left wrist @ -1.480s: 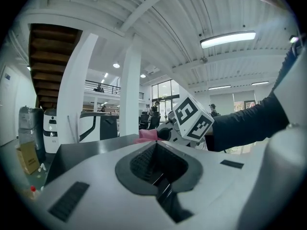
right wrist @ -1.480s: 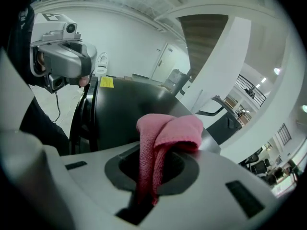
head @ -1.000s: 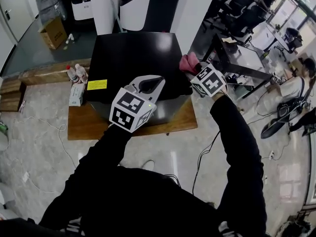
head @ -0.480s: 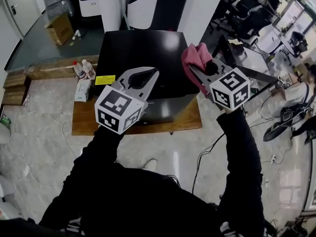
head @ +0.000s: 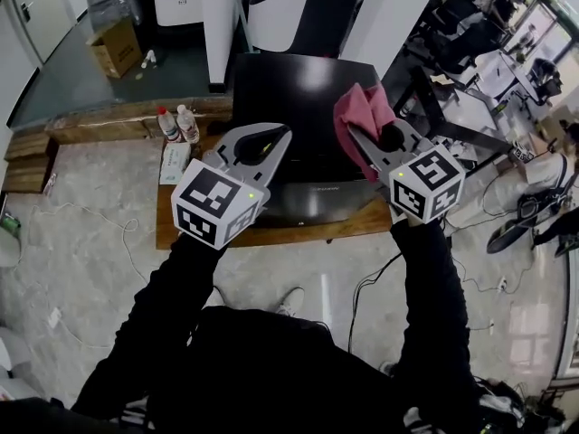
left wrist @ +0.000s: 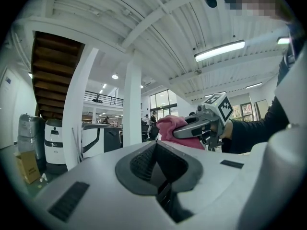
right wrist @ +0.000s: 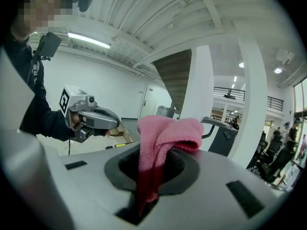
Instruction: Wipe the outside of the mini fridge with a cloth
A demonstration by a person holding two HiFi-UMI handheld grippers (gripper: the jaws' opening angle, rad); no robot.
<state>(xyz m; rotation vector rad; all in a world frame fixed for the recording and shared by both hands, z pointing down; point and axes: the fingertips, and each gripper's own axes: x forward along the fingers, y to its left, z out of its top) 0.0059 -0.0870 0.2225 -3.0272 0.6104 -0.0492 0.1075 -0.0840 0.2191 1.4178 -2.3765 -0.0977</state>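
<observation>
My right tongs (head: 371,143) are clamped on the pink cloth (head: 360,114), which bunches out past the tips, held up over the right side of the black fridge (head: 289,89). My left tongs (head: 271,139) are closed on nothing (also held up, over its near-left part). The fridge stands on a low wooden surface (head: 181,229).

Left of the fingers (head: 237,143) of the left gripper (head: 279,136) lies grey marbled floor (head: 81,233), crossed by a thin cable (head: 122,247). Beyond them run a low wooden ledge (head: 109,120) and a cardboard box (head: 116,48). Right of the right gripper (head: 362,138) stand desks (head: 457,102) and office chairs (head: 452,30). Overhead are a white ribbed ceiling (left wrist: 144,18), a tube light (left wrist: 219,51) and white columns (left wrist: 132,99).
</observation>
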